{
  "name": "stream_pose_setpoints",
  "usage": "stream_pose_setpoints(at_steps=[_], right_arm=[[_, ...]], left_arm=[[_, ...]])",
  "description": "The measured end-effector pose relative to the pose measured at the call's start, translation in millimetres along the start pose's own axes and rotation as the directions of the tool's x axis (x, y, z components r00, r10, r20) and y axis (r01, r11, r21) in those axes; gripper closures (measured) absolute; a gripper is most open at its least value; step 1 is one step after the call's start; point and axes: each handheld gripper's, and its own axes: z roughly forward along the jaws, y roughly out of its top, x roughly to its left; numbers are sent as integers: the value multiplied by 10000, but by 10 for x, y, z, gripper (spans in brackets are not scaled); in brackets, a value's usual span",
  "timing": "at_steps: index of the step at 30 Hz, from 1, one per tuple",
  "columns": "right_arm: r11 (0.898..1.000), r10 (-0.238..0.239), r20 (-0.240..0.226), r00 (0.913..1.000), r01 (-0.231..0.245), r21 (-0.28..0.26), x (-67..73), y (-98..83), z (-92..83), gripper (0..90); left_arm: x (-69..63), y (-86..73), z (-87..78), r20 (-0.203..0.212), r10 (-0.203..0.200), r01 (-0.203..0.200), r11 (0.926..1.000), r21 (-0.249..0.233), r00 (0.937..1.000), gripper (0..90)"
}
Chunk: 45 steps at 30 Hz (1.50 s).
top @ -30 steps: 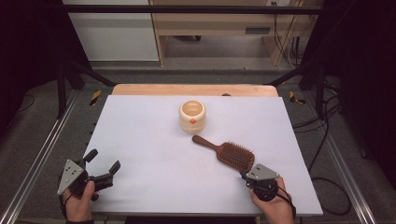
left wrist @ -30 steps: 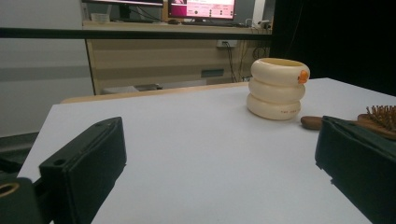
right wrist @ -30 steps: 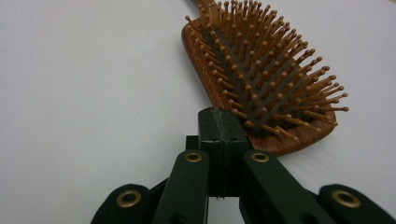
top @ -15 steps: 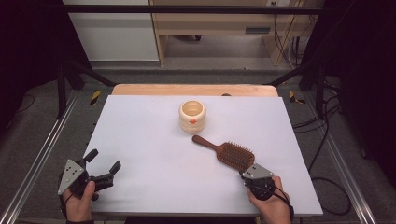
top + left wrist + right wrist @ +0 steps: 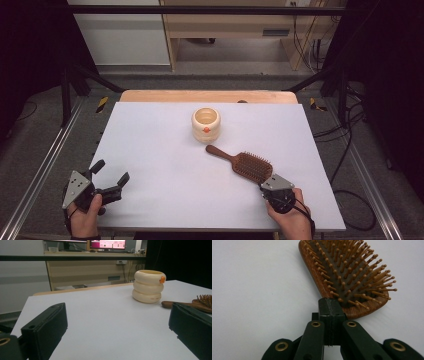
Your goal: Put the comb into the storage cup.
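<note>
A wooden paddle hairbrush lies bristles up on the white table, its handle pointing toward a cream ringed cup with an orange dot. My right gripper sits at the brush head's near end, jaws shut together with nothing between them. In the right gripper view its tips overlap the near rim of the brush; I cannot tell whether they touch. My left gripper rests at the table's front left corner, wide open and empty. Its view shows the cup and the brush ahead.
A wooden strip runs along the table's far edge. Metal rails flank both sides, and cables lie on the floor at the right. Open table surface lies between the two grippers and left of the cup.
</note>
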Motion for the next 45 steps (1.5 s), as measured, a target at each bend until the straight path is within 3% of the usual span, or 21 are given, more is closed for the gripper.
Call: stream_pose_setpoints(at_steps=[29, 39, 45], right_arm=[[9965, 807, 288, 9963, -813, 180, -142, 54, 93, 900], [9923, 967, 424, 9944, -996, 737, -313, 173, 196, 900], [9883, 1107, 164, 9937, -1118, 1037, -452, 221, 241, 900]], left_arm=[[-19, 5, 1, 63, 99, -99, 9999, 35, 9999, 19], [-35, 9, 4, 135, 207, -208, 9998, 78, 9997, 19], [-48, 7, 16, 181, 270, -272, 9996, 112, 9995, 19]])
